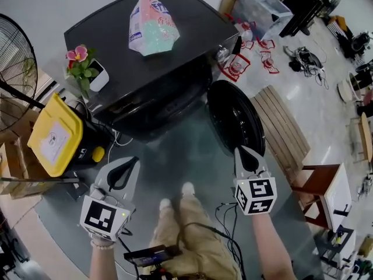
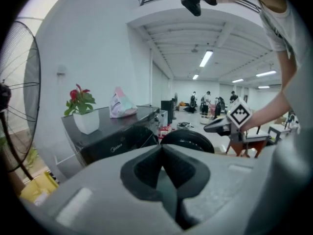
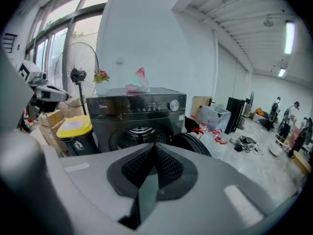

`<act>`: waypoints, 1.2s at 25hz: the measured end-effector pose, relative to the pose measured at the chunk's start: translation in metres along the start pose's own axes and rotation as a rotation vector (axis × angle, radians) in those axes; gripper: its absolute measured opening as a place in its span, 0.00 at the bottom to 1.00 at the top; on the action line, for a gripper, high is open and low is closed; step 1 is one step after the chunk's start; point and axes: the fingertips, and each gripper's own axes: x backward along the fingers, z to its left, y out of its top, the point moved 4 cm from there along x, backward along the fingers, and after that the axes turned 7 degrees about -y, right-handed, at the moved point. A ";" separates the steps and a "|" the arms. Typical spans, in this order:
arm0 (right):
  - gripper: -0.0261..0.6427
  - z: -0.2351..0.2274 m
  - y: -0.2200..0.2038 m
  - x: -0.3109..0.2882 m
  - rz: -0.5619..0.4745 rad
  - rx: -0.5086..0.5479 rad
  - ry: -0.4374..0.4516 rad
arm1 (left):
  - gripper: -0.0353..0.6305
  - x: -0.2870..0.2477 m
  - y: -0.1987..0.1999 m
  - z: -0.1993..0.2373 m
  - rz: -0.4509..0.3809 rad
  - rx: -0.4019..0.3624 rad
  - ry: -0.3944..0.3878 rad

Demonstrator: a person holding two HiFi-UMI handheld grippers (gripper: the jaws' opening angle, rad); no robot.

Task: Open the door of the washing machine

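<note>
Jaws of left gripper (image 1: 134,160) clenched tip to tip, nothing between them; same closed, empty tips in the left gripper view (image 2: 161,149). Carried above the floor (image 1: 192,150), just in front of a yellow-lidded bin (image 1: 55,134).

Jaws of right gripper (image 1: 240,150) likewise pressed together and empty, confirmed in the right gripper view (image 3: 154,146). Tips near the lower rim of the door (image 1: 234,120), whether touching or not impossible to tell. Marker cube (image 1: 255,195) at its back end, forearm (image 1: 269,244) behind it.

Between the two grippers, legs (image 1: 183,232) and light shoes (image 1: 187,188) of the person, plus black cables (image 1: 230,226) on the floor.

Door already swung wide open, standing out from the right side of the washing machine (image 1: 148,101), dark round glass facing left. Drum opening (image 3: 139,132) uncovered, metal drum visible inside in the right gripper view. Control knob (image 3: 173,105) on the front panel above.

On the machine's top: pink and green bag (image 1: 152,23) near the centre toward the back edge, potted plant (image 1: 86,67) with a pink flower at the front left corner.

Left of the machine, a standing fan (image 1: 14,69). Right of the door, a slatted wooden board (image 1: 285,130) flat on the floor.
</note>
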 end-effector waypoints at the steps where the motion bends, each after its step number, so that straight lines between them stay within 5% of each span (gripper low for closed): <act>1: 0.04 0.007 0.008 0.007 -0.009 -0.003 0.016 | 0.04 0.008 0.005 0.000 -0.007 0.005 0.005; 18: 0.04 0.081 0.114 0.095 -0.199 0.026 0.206 | 0.04 0.107 0.068 -0.014 -0.066 0.013 0.096; 30: 0.04 0.103 0.131 0.116 -0.231 0.063 0.261 | 0.04 0.124 0.073 -0.022 -0.091 0.025 0.115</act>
